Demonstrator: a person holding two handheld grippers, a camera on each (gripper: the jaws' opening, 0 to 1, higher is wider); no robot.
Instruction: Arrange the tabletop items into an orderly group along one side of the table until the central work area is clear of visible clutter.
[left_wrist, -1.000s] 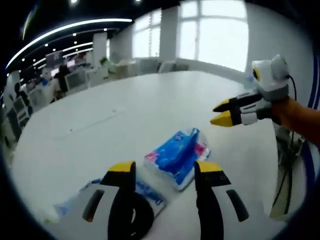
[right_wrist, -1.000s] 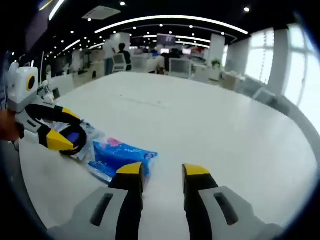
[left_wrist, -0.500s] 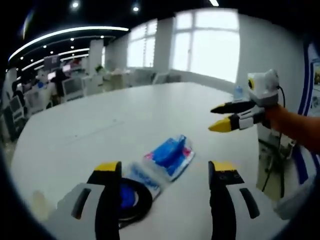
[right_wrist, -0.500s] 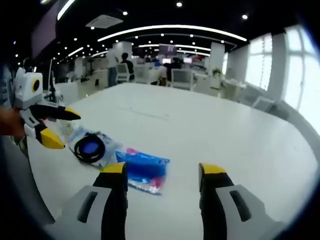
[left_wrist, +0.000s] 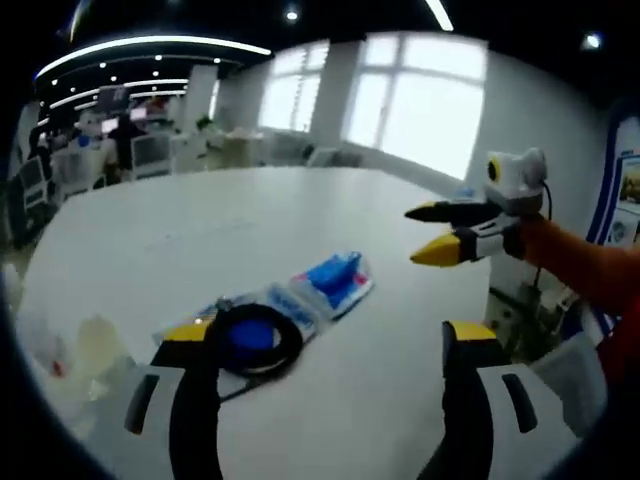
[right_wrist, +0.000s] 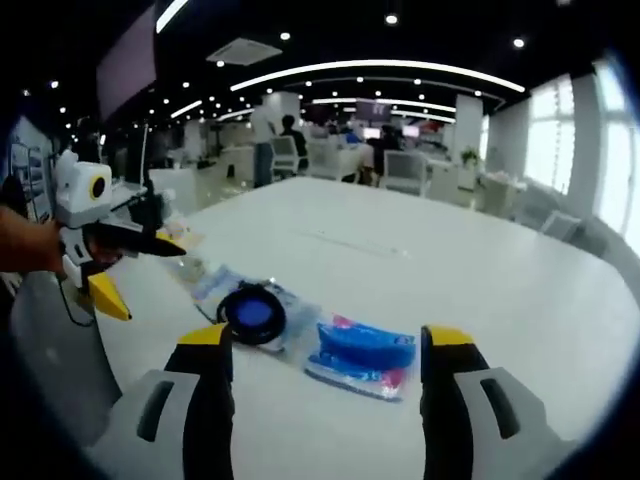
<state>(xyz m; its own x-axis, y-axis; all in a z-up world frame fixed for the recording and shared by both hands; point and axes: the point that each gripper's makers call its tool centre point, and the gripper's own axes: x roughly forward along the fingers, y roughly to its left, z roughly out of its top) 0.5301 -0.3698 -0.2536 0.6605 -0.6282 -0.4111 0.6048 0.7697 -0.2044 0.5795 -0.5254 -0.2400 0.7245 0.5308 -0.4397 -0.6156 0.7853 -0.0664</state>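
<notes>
A blue tissue pack (left_wrist: 333, 280) (right_wrist: 362, 354) lies on the white table (left_wrist: 250, 210) (right_wrist: 420, 270) near its edge. Beside it a black coiled cable (left_wrist: 252, 338) (right_wrist: 252, 313) rests on a flat blue-and-white packet (left_wrist: 285, 305) (right_wrist: 215, 285). My left gripper (left_wrist: 330, 345) stands open, pulled back above the cable, and it appears in the right gripper view as the left gripper (right_wrist: 125, 270), held open off the table's edge. My right gripper (right_wrist: 325, 350) is open and empty above the tissue pack, seen from the left as the right gripper (left_wrist: 435, 230).
A clear crumpled wrapper (left_wrist: 90, 350) lies at the table's near left. Desks, chairs and monitors (right_wrist: 340, 150) fill the office behind, with a person (right_wrist: 292, 135) standing there. Bright windows (left_wrist: 420, 100) line the far wall. An orange sleeve (left_wrist: 575, 265) holds the right gripper.
Both grippers have opened wider and pulled back from the items. The views have risen and shifted, so the cable and tissue pack look smaller and farther. The items themselves stay put.
</notes>
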